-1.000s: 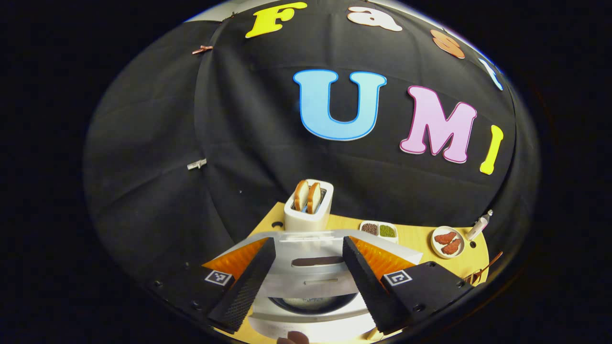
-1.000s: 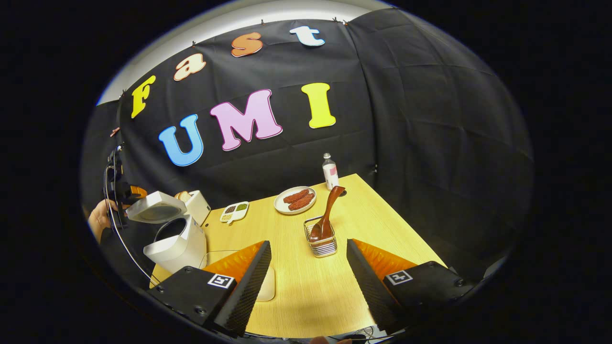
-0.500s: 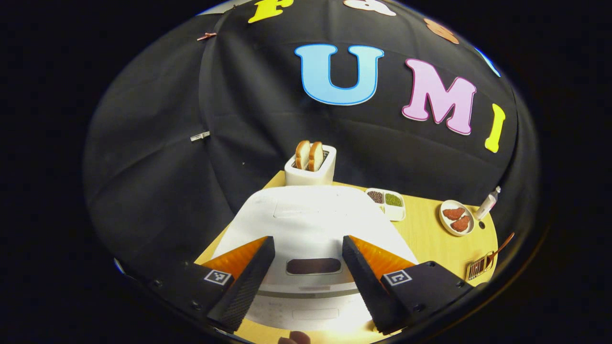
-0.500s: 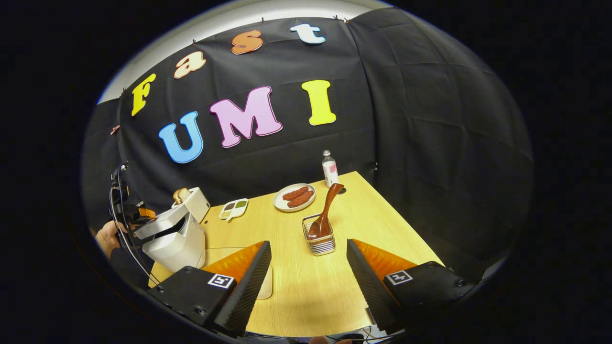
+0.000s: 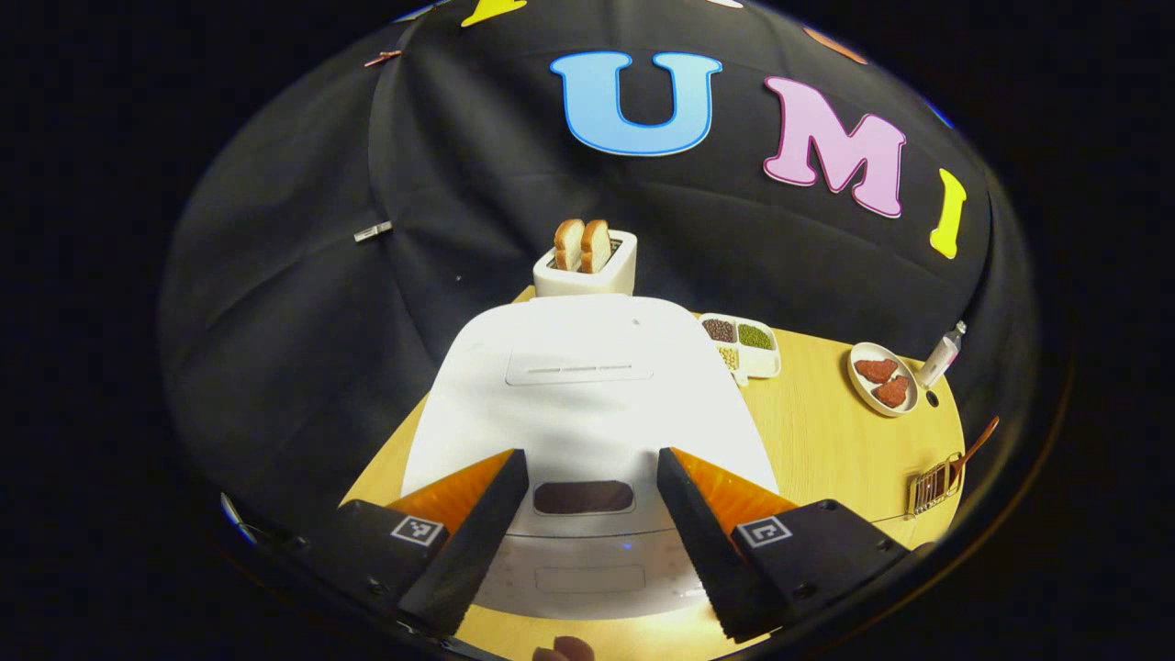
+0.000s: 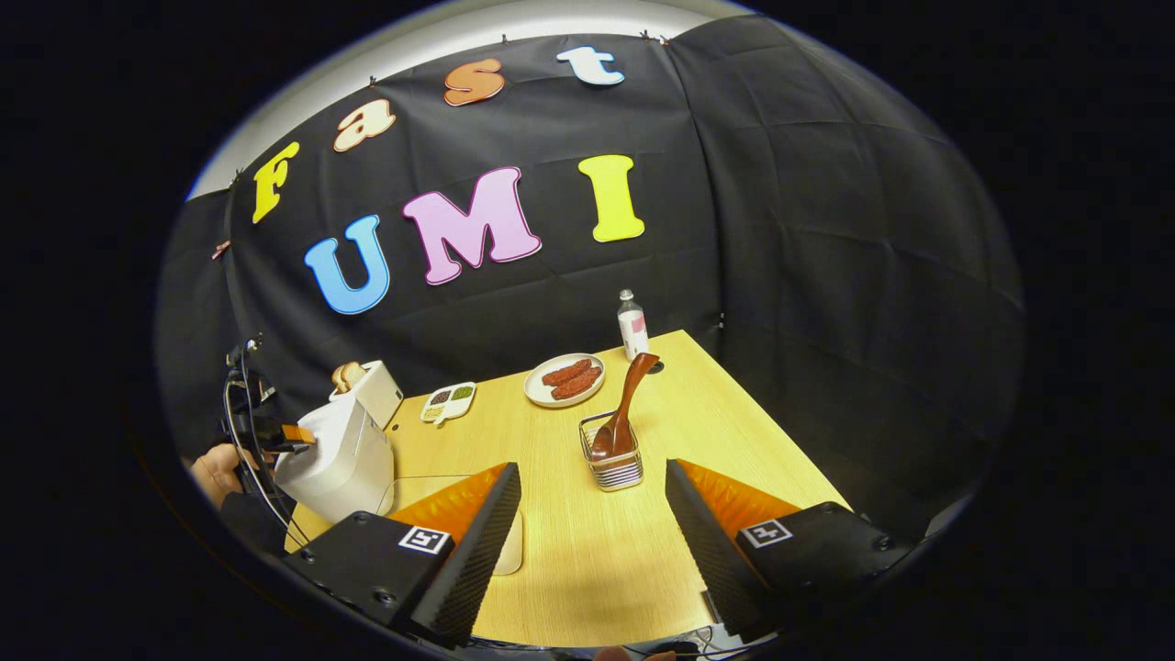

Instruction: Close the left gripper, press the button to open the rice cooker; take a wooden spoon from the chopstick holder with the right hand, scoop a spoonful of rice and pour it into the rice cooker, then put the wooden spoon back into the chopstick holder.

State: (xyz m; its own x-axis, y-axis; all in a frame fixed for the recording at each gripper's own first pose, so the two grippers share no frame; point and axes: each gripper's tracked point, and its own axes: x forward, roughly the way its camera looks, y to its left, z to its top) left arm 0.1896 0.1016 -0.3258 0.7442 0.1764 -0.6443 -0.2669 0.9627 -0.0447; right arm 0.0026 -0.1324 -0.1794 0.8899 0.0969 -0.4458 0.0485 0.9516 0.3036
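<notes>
The white rice cooker (image 5: pixel 587 386) stands right under my left gripper (image 5: pixel 587 459) with its lid down. That gripper is open, its fingers either side of the dark oval panel (image 5: pixel 584 497) at the lid's front. In the right gripper view the cooker (image 6: pixel 335 454) is at the table's left edge, with a hand (image 6: pixel 216 468) holding the left gripper (image 6: pixel 294 433) against it. My right gripper (image 6: pixel 592 470) is open and empty above the table. Just beyond it the wooden spoon (image 6: pixel 629 404) leans in the wire chopstick holder (image 6: pixel 617 473).
A toaster with bread (image 5: pixel 586 262) stands behind the cooker. A divided dish of beans (image 5: pixel 742 344), a plate of meat (image 5: pixel 883 386) and a small bottle (image 5: pixel 945 349) line the back. A pale container (image 6: pixel 509 542) sits half hidden by my right gripper's finger.
The rice cooker's lid has gone from raised, with the pot showing, to fully down. My left gripper came down with it. My right gripper has hardly moved.
</notes>
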